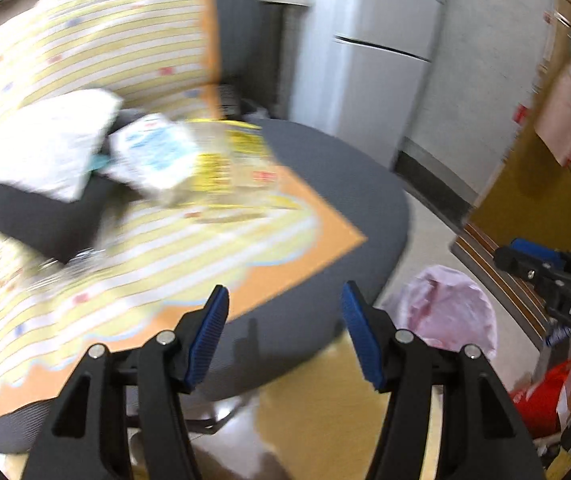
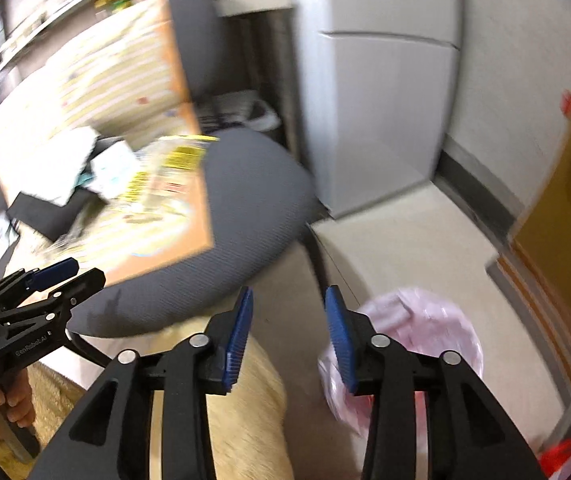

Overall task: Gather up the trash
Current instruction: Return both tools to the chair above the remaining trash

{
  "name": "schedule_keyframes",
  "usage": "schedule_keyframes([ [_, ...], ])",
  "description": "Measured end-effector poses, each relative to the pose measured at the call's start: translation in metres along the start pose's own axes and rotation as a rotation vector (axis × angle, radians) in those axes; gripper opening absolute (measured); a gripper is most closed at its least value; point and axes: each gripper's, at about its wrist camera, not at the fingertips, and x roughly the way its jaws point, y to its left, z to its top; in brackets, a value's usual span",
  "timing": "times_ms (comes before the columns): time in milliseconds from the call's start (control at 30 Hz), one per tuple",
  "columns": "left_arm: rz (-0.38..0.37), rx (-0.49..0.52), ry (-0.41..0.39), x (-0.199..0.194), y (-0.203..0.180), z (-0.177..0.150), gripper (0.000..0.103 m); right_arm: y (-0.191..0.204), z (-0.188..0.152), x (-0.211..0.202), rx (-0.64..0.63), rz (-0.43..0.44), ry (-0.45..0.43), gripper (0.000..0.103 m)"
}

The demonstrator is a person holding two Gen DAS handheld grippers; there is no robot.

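Both grippers are empty — the left gripper (image 1: 284, 334) with jaws wide, the right gripper (image 2: 288, 338) with jaws narrower but apart, nothing between them. Just below stands the pink-lined trash bin (image 2: 413, 344). Farther off, on the grey chair seat (image 1: 337, 184), lie crumpled wrappers (image 1: 153, 156) — the next fetch, I judge, needing a reach back
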Motion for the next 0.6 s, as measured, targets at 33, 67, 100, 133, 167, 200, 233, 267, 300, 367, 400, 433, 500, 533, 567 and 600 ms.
schedule_keyframes([
  [33,0.027,-0.030,-0.004,-0.005,0.014,0.000,0.059,0.011,0.005,0.003,-0.034,0.010,-0.003,0.043],
  [67,0.040,-0.048,-0.007,-0.008,0.022,-0.001,0.060,0.019,0.008,0.005,-0.059,0.015,-0.006,0.044],
  [100,0.064,-0.070,-0.012,-0.012,0.033,-0.001,0.060,0.031,0.013,0.010,-0.096,0.025,-0.011,0.046],
  [133,0.081,-0.083,-0.016,-0.015,0.041,-0.002,0.060,0.038,0.015,0.014,-0.117,0.030,-0.014,0.047],
  [167,0.114,-0.098,-0.025,-0.018,0.052,-0.004,0.060,0.048,0.019,0.019,-0.141,0.038,-0.013,0.048],
  [200,0.138,-0.107,-0.032,-0.022,0.059,-0.005,0.060,0.057,0.022,0.024,-0.164,0.054,-0.012,0.048],
  [233,0.168,-0.123,-0.036,-0.026,0.070,-0.006,0.060,0.064,0.025,0.029,-0.180,0.062,-0.010,0.049],
  [267,0.183,-0.137,-0.035,-0.031,0.079,-0.010,0.060,0.074,0.027,0.034,-0.200,0.064,-0.009,0.051],
  [300,0.196,-0.153,-0.033,-0.032,0.087,-0.011,0.060,0.082,0.028,0.039,-0.219,0.069,-0.008,0.054],
  [367,0.225,-0.185,-0.033,-0.036,0.105,-0.016,0.061,0.101,0.032,0.051,-0.261,0.079,-0.017,0.058],
  [400,0.237,-0.196,-0.031,-0.036,0.111,-0.018,0.061,0.111,0.034,0.059,-0.287,0.077,-0.018,0.060],
  [433,0.249,-0.208,-0.030,-0.038,0.117,-0.020,0.061,0.118,0.035,0.064,-0.303,0.076,-0.020,0.060],
  [500,0.271,-0.235,-0.027,-0.040,0.130,-0.024,0.061,0.135,0.040,0.078,-0.337,0.069,-0.022,0.061],
  [533,0.284,-0.251,-0.024,-0.039,0.138,-0.025,0.061,0.144,0.042,0.088,-0.356,0.059,-0.022,0.061],
  [567,0.292,-0.262,-0.023,-0.039,0.144,-0.027,0.061,0.152,0.045,0.095,-0.374,0.051,-0.024,0.061],
  [600,0.300,-0.272,-0.021,-0.038,0.147,-0.027,0.061,0.162,0.047,0.105,-0.400,0.039,-0.024,0.063],
])
